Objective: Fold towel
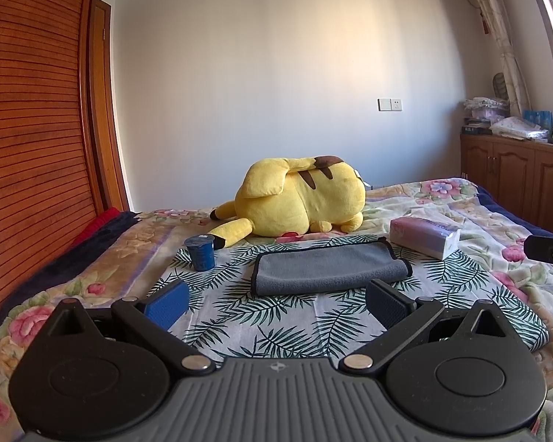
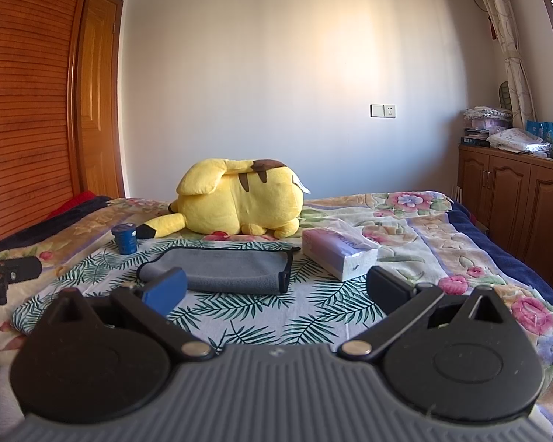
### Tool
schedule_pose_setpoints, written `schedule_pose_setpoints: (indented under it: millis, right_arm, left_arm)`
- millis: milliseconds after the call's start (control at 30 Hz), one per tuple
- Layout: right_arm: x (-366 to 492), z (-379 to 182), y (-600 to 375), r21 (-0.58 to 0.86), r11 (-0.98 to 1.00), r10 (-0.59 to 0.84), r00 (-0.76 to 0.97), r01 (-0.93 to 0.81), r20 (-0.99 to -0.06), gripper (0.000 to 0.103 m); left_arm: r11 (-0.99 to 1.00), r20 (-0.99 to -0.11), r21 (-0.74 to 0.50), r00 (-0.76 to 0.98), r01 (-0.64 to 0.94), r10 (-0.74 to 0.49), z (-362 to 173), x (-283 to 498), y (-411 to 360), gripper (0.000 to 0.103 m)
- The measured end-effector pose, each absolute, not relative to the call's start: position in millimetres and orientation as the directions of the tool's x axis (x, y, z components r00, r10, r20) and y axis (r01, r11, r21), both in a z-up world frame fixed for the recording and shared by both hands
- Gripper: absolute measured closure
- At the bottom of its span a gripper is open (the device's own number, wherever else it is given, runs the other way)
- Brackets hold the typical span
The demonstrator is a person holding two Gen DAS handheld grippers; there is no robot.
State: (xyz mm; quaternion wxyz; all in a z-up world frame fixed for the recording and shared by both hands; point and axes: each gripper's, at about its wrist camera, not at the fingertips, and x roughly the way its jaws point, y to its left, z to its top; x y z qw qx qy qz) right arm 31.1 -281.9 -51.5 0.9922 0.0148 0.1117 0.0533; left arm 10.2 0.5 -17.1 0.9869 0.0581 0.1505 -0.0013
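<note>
Left wrist view
Left gripper (image 1: 276, 304): fingers spread wide, holding nothing.
Towel (image 1: 330, 267): grey, folded, flat on the leaf-print cloth (image 1: 239, 316) beyond the fingertips.
Blue cup (image 1: 200, 252): upright left of the towel; contents hidden.
Tissue pack (image 1: 424, 235): right of the towel, a tissue showing at its top.
Plush toy (image 1: 298, 199): behind the towel.

Right wrist view
Right gripper (image 2: 276, 291): spread wide, empty.
Towel (image 2: 225, 270): ahead, its left end hidden by the blue finger pad (image 2: 166, 291).
Cupboard top (image 2: 505, 136): cluttered, items hard to make out.
</note>
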Motion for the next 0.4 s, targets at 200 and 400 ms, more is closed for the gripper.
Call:
schedule_pose_setpoints:
  millis: [200,400]
  right_arm:
    - [31.0,-51.6,-281.8,0.041,0.994,0.109,0.969,-0.103,-0.22,0.0]
    - [31.0,-51.6,-281.8,0.041,0.994,0.109,0.969,-0.102,-0.22,0.0]
  left_arm:
    - [0.993,-0.297,0.116,0.955,0.02,0.016,-17.2,10.3,0.2,0.0]
    - [0.993,-0.297,0.119,0.955,0.021,0.015,-17.5,10.2,0.4,0.0]
